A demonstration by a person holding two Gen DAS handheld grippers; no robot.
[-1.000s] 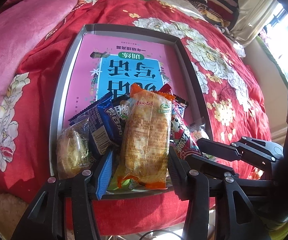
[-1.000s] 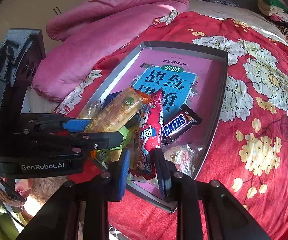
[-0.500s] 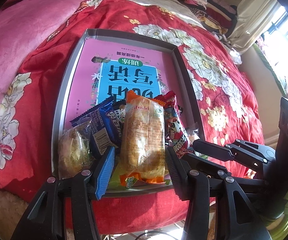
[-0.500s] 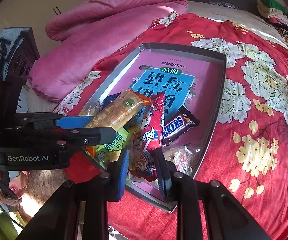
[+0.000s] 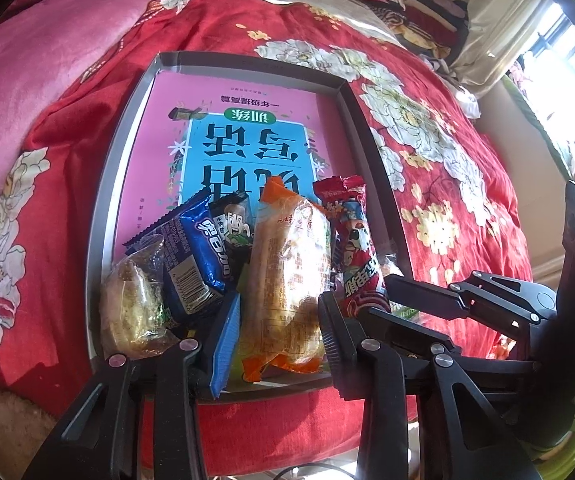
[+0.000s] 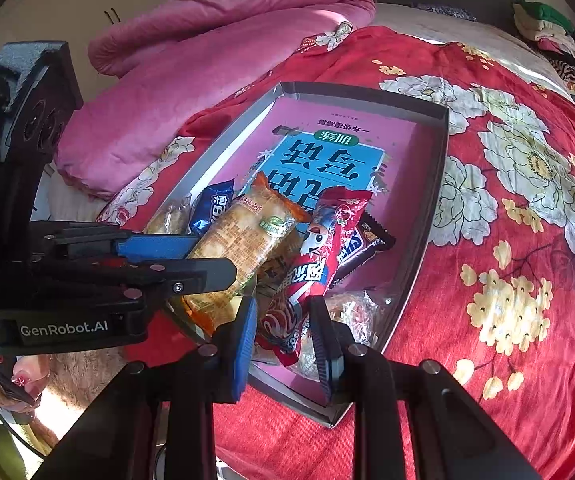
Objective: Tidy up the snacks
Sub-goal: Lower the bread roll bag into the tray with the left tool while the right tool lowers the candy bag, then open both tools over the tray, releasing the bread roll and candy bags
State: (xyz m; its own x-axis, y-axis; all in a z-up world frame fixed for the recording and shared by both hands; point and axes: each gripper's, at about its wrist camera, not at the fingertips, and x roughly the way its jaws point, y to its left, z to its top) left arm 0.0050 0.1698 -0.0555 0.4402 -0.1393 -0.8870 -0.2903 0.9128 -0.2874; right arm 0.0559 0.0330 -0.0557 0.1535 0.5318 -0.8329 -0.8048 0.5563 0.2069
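— What does your left gripper [image 5: 279,320] have?

— Your fingers [image 5: 225,340] are closed on the orange-ended bread packet [image 5: 287,276], at the near end of the grey tray [image 5: 99,208]. Left of it in the tray lie a clear-wrapped cake [image 5: 131,304] and a blue biscuit pack [image 5: 199,248].

— And your right gripper [image 6: 281,332]?

— Its fingers pinch the near end of the long red snack pack [image 6: 311,264], just right of the bread packet. A Snickers bar [image 6: 361,240] lies right of that, touching it, and a clear candy bag [image 6: 355,312] sits near the tray's near right corner.

— Where is all this?

— The tray rests on the red floral bedspread [image 6: 507,240], with a pink book [image 5: 243,136] flat inside it under the snacks.
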